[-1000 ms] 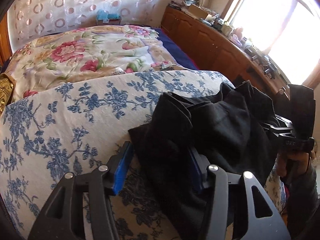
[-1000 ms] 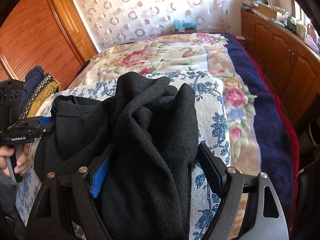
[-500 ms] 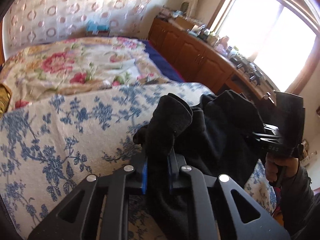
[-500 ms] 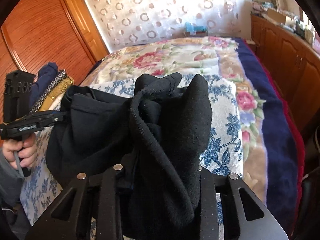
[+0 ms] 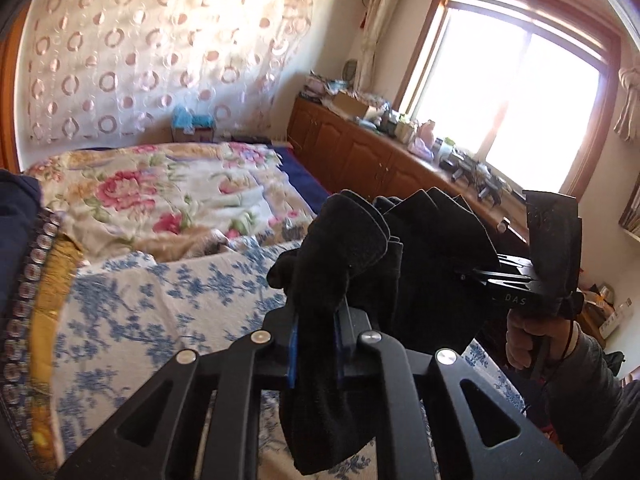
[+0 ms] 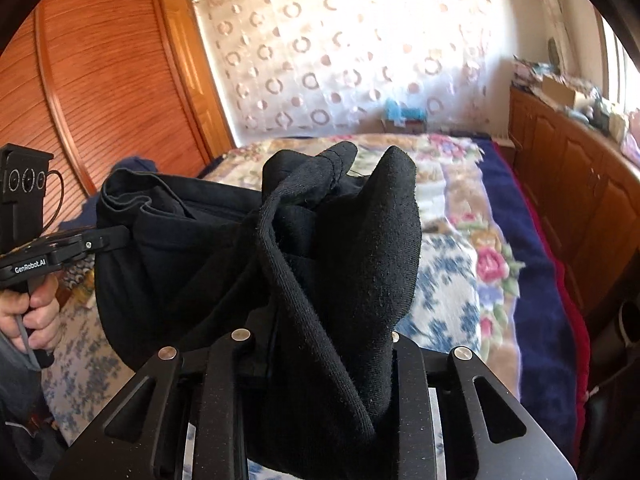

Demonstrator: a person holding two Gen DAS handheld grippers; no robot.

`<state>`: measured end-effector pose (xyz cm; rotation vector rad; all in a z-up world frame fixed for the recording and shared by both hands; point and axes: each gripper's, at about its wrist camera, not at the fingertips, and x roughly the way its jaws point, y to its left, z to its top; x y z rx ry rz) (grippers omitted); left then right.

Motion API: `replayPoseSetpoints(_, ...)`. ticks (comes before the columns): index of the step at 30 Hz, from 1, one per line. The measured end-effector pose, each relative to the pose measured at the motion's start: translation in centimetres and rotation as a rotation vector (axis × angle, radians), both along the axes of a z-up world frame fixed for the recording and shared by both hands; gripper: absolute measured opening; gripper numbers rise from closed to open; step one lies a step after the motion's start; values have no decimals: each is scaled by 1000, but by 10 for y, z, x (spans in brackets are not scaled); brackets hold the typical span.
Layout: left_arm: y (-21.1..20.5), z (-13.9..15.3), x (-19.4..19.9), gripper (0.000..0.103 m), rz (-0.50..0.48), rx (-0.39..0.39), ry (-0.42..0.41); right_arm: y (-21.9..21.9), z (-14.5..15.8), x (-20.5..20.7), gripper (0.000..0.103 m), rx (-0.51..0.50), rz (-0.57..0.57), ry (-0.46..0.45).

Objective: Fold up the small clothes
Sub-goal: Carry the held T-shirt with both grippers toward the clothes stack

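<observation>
A sunlit bedroom: a bed (image 5: pixel 132 320) spread with a blue-flowered cover in front and a rose-patterned quilt (image 5: pixel 160 188) behind it, a circle-patterned curtain (image 5: pixel 160 52) on the far wall, a wooden wardrobe (image 6: pixel 100 92) at the bed's left side and a cluttered wooden sideboard (image 5: pixel 372 156) under the window along its right side.

The folding has hardly begun, as far as the pictures show. The black garment (image 5: pixel 424 272) is bunched and creased, with no flat layer or clean fold line visible; it hangs in the air above the bed's near right part, stretched between the two tools rather than lying on the cover. I judge this to be the pick-up before spreading it out; laying it flat, folding it and setting it aside are all left to do. A dark blue garment (image 6: pixel 136 166) lies at the bed's left edge, beside what looks like a beaded strip.

The left tool (image 5: pixel 316 340) has just been closing and its blue pads (image 5: pixel 293 344) are clenched on a thick wad of the black cloth, with a tail drooping below. It points forward and somewhat down, gripped by a hand (image 6: pixel 32 312) on its handle.

The right tool (image 6: pixel 320 360) has also just been closing and is clamped on another bundle of the same garment, which bulges up over the jaws. It tilts downward too, held by the other hand (image 5: pixel 532 336), a grey sleeve behind it.
</observation>
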<state>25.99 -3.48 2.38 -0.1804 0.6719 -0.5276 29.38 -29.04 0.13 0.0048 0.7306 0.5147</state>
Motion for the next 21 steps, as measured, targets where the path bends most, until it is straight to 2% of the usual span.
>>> replayPoseSetpoints(8, 58, 20, -22, 10, 102, 11, -63, 58, 27, 7, 25, 0, 98, -61)
replayPoseSetpoints(13, 110, 34, -37, 10, 189, -1, -111, 106, 45, 17, 25, -3, 182, -103)
replayPoseSetpoints(21, 202, 47, -62, 10, 375, -36, -183, 214, 87, 40, 25, -14, 364, -190)
